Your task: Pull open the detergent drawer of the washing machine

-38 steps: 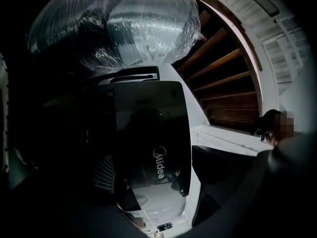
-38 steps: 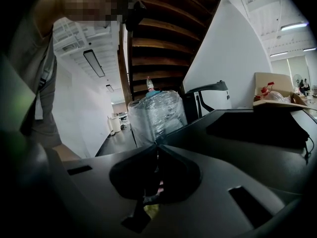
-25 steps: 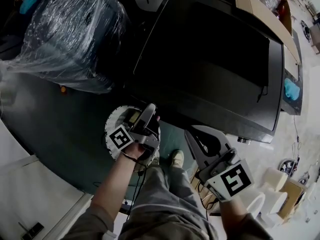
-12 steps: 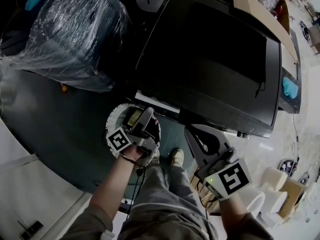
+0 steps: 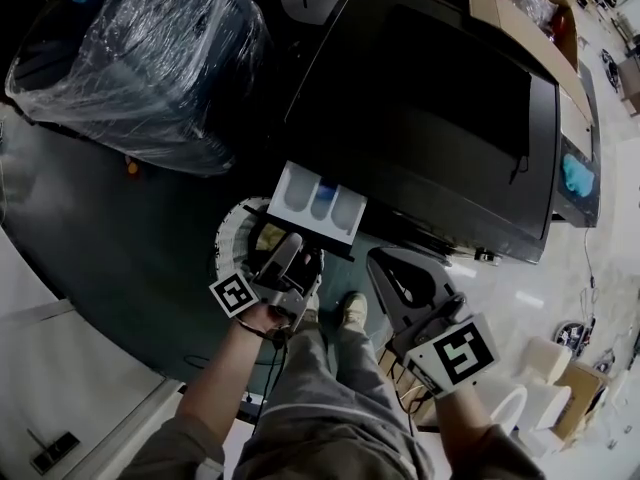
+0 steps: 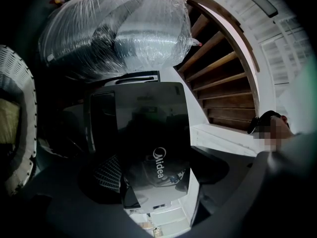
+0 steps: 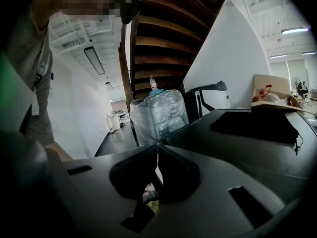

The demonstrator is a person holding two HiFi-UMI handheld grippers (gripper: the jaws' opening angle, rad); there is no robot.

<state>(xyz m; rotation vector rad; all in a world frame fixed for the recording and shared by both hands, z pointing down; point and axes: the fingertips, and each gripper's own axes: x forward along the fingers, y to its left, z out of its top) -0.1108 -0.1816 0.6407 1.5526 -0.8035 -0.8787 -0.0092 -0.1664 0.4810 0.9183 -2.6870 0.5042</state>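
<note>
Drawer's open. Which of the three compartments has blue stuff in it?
The middle compartment of the detergent drawer: it shows a blue patch, while the left compartment and right compartment look plain pale.

Dim, underexposed, fisheye-warped dark edges.

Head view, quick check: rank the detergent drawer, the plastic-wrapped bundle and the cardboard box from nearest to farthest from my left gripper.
From the left gripper:
1. detergent drawer: right at its jaws, pulled out of the machine's front.
2. plastic-wrapped bundle: farther off, up and to the left.
3. cardboard box: farthest, at the far right, beyond the washing machine.
</note>
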